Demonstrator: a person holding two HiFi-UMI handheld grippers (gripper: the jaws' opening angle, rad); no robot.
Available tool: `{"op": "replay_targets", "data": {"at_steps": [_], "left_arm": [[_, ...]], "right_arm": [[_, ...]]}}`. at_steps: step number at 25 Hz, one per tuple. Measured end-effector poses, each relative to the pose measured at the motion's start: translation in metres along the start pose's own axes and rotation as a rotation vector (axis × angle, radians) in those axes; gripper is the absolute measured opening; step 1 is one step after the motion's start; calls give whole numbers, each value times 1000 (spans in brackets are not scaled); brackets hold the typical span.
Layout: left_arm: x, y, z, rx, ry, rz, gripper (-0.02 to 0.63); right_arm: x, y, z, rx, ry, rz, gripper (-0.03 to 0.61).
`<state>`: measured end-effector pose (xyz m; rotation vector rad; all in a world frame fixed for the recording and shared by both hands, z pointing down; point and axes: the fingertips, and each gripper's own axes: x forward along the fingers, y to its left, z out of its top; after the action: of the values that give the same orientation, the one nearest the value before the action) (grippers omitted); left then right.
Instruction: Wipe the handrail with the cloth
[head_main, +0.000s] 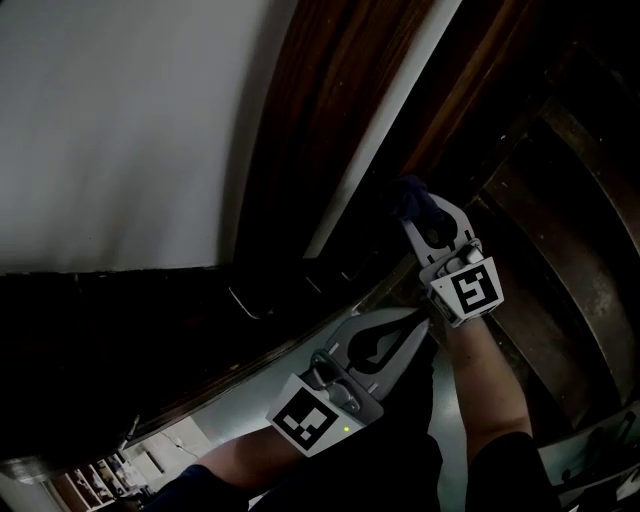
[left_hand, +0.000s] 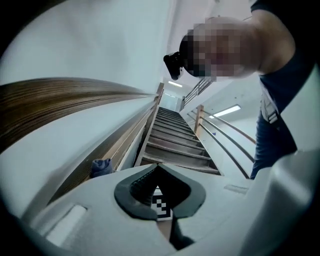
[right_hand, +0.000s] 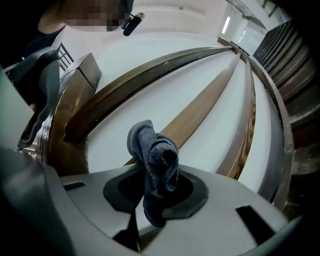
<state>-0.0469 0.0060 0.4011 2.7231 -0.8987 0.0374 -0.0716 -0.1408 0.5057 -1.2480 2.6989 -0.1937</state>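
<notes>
- Clamping the cloth (right_hand: 150, 145) in my right gripper (right_hand: 152, 172); left gripper (left_hand: 158, 167) fingers closed together, empty.
- Risk: drag along the handrail (right_hand: 150, 75) could pull the bunched cloth free.

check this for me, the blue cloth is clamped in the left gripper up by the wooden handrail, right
Wrong gripper. The blue cloth is clamped in the right gripper, up by the wooden handrail, as the right gripper view shows. The left gripper has its jaws together with nothing between them.
</notes>
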Motion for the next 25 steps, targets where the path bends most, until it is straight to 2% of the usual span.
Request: {"op": "replay_targets", "data": {"at_steps": [7, 15, 21, 25], "left_arm": [[42, -9, 54, 16, -10, -5, 5], [60, -14, 92, 67, -17, 5, 5], [64, -24, 109, 104, -22, -3, 5], [59, -39, 112, 99, -22, -29, 5]], "right_arm": [[6, -66, 64, -27, 12, -53, 95], [11, -127, 119, -39, -27, -133, 95], [8, -146, 147, -49, -45, -160, 94], [-9, -137, 168, -42, -73, -159, 94]]}}
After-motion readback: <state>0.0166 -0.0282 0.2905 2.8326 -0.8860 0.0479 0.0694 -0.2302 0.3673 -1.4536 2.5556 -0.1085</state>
